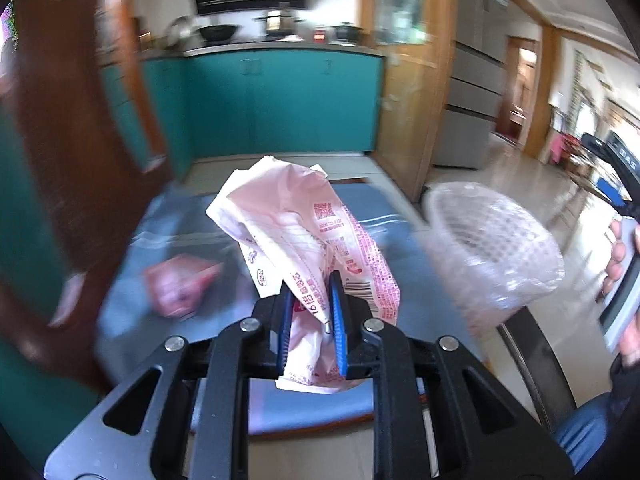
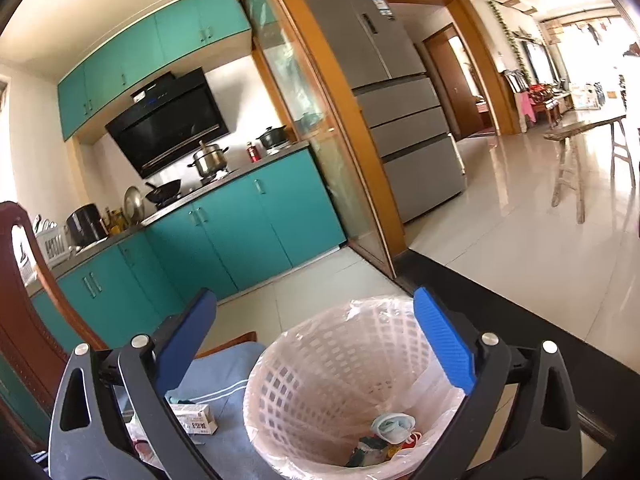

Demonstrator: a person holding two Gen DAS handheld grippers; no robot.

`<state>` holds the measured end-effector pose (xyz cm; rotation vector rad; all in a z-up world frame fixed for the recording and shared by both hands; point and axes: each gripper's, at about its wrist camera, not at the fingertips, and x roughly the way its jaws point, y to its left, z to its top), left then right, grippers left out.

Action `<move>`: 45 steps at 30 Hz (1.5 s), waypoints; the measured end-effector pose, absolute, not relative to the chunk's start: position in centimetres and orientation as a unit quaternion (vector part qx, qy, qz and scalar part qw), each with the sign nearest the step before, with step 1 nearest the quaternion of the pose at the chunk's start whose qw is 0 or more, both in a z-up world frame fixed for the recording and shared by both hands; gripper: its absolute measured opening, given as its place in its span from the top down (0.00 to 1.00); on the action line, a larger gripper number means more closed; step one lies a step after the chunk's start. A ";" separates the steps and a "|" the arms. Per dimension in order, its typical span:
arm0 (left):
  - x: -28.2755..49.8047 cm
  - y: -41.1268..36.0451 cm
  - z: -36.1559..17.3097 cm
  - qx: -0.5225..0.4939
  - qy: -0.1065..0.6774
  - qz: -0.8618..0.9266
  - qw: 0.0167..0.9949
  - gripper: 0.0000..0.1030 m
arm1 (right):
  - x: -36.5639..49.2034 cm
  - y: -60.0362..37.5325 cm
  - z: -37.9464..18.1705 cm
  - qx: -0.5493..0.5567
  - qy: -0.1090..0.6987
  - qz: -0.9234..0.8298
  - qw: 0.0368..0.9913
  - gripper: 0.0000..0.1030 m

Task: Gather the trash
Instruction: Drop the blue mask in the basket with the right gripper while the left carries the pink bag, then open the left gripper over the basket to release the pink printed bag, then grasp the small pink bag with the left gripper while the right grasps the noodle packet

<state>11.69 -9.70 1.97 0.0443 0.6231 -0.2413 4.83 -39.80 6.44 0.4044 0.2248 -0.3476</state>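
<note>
My left gripper [image 1: 310, 280] is shut on a crumpled pink-and-white plastic wrapper [image 1: 296, 224] and holds it above the blue-cushioned chair seat [image 1: 200, 220]. A white mesh trash basket [image 1: 492, 252] lined with a clear bag stands to the wrapper's right. In the right wrist view my right gripper [image 2: 316, 320] is open and empty, its blue fingers spread just above the basket [image 2: 344, 364]. Some trash [image 2: 384, 440] lies in the basket's bottom. A small printed box [image 2: 196, 418] lies on the seat [image 2: 232, 392] left of the basket. Another pink wrapper [image 1: 180, 284] lies blurred on the seat.
A dark wooden chair back [image 1: 76, 160] rises at the left. Teal kitchen cabinets [image 2: 240, 224] with pots stand behind, a grey fridge [image 2: 400, 120] at right. A black table edge [image 2: 500, 312] runs beside the basket. A hand holding the other gripper [image 1: 620, 264] shows at far right.
</note>
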 end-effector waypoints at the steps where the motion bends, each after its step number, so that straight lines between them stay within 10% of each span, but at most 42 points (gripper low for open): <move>1: 12.2 -11.5 2.3 0.026 0.303 -0.135 0.943 0.82 | 4.6 -40.0 6.4 0.202 0.108 -0.176 0.957 0.06; 9: 17.8 -26.9 3.5 0.020 0.300 -0.267 0.916 0.73 | 3.6 -41.9 6.3 0.236 0.091 -0.208 0.945 0.06; 11: 18.6 -28.8 3.0 0.024 0.289 -0.287 0.913 0.26 | 3.6 -41.8 6.3 0.236 0.091 -0.206 0.945 0.06; 12: 18.9 -29.3 2.7 0.030 0.287 -0.283 0.915 0.23 | 3.6 -41.9 6.3 0.234 0.093 -0.204 0.946 0.06; 31: 8.8 0.1 4.0 -0.015 0.245 -0.005 0.969 0.11 | 6.3 -29.1 4.9 0.095 0.203 -0.040 0.974 0.06; 45: 9.6 0.6 0.7 -0.015 0.313 -0.035 0.949 0.11 | 7.1 -20.6 2.1 0.020 0.262 0.034 0.964 0.06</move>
